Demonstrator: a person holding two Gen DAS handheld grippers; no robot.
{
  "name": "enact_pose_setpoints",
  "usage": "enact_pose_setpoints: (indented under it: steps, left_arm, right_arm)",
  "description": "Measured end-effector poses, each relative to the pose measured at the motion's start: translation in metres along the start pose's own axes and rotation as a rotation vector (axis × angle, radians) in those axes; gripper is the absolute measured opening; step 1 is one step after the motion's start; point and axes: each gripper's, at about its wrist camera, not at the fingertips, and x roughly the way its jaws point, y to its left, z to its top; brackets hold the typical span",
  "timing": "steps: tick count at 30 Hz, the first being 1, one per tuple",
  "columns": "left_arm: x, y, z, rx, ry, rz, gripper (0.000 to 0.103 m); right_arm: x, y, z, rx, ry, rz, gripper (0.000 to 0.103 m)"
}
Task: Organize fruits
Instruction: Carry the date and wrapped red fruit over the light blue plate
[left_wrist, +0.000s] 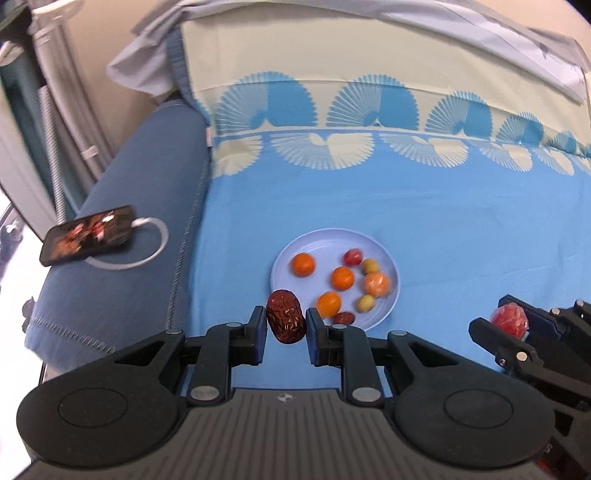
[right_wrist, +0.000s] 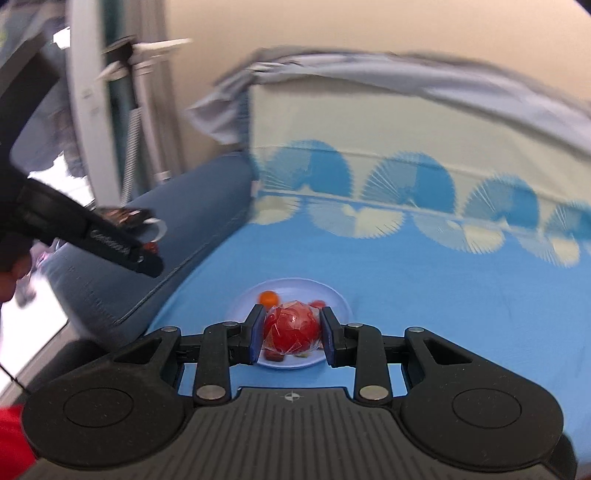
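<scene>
A sky-blue blanket (left_wrist: 424, 206) with a border of cream and blue fan shapes covered the sofa seat I was working over, its patterned edge running up the cream backrest, where a pale grey cloth (left_wrist: 461, 33) lay draped along the top. To the left, the sofa's darker blue armrest (left_wrist: 122, 236) carried a phone (left_wrist: 88, 236) with its screen lit, plugged into a looping white cable (left_wrist: 147, 243). Beyond the armrest stood a beige wall and some white poles, too blurred in my right wrist view to identify.

A pale blue plate (left_wrist: 321, 240) sat on the blanket near the middle of the seat. On it I counted three orange fruits (left_wrist: 303, 264), one wrapped orange piece (left_wrist: 376, 284), a small red fruit (left_wrist: 352, 257), two yellowish-green ones (left_wrist: 370, 266) and a dark red date (left_wrist: 343, 318) at the near rim.

My left gripper (left_wrist: 286, 325) held a large wrinkled red date (left_wrist: 285, 320) between narrow jaws, raised above the blanket just left of the plate's near edge. My right gripper (right_wrist: 291, 328) was clamped on a round red fruit in clear wrap (right_wrist: 291, 326), raised in front of the plate (right_wrist: 332, 295); the same gripper (left_wrist: 517, 325) showed at the right edge of the left wrist view.
</scene>
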Motion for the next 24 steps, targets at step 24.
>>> enact_pose_setpoints:
  steps: [24]
  left_arm:
    - [-0.027, 0.037, -0.043, -0.100, -0.013, -0.058, 0.024]
  right_arm:
    - [-0.019, 0.050, 0.006, -0.158, 0.005, 0.026, 0.033]
